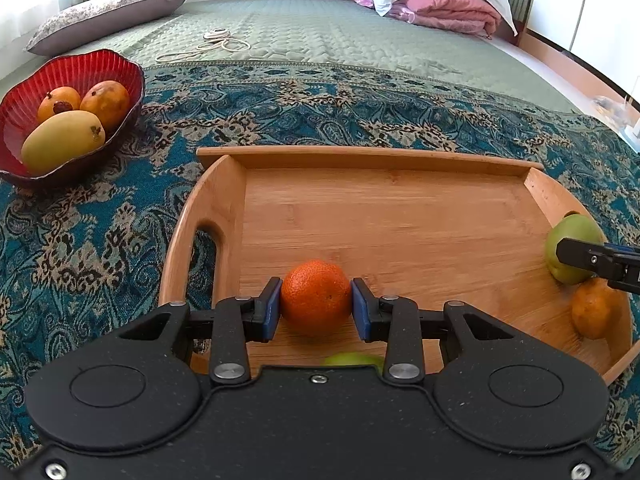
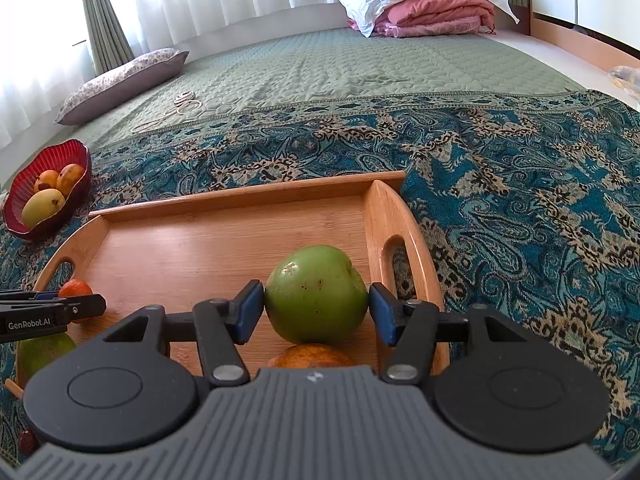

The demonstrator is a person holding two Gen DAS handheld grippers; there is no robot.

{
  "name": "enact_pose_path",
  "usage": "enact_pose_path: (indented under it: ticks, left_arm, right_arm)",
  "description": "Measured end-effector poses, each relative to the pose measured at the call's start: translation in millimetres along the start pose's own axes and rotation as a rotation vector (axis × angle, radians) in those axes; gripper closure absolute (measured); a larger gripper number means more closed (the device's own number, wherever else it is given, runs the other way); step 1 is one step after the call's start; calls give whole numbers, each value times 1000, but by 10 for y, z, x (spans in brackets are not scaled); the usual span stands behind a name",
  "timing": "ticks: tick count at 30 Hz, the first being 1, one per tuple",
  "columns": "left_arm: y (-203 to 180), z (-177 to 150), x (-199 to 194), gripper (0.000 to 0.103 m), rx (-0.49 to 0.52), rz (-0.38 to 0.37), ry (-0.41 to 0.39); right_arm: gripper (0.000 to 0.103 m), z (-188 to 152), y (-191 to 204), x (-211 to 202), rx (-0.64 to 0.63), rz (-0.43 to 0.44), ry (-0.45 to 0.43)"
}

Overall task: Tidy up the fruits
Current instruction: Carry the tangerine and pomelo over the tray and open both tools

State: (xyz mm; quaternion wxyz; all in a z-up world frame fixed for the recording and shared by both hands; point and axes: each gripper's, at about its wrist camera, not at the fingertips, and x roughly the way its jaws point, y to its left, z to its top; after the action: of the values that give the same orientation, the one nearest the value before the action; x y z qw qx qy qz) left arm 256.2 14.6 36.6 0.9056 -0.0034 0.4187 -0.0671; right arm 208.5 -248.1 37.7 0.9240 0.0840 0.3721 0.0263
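Left gripper [image 1: 316,308] jaws clamp orange [image 1: 316,296]; right gripper [image 2: 316,312] jaws apparently touching green apple [image 2: 316,292].

Both level: the left hand-held gripper [image 1: 316,309] pinches a round object, the right hand-held gripper [image 2: 316,312] brackets another.
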Motion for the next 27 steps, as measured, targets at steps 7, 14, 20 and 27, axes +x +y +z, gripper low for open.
enact_pose_path:
  ticks: [7, 14, 20, 27]
  left_arm:
    - [-22, -9, 1, 68, 11, -2, -2]
    - [9, -14, -39, 53, -1, -11, -10]
    - [32, -51, -209, 26, 8, -11, -70]
    - [46, -122, -440, 22, 11, 7, -134]
  right_arm:
    - [41, 0, -15, -1, 5, 3, 1]
    - [29, -3, -9, -22, 7, 2, -7]
    - [21, -23, -31, -118, 24, 27, -35]
    - [16, -89, 63, -282, -43, 7, -96]
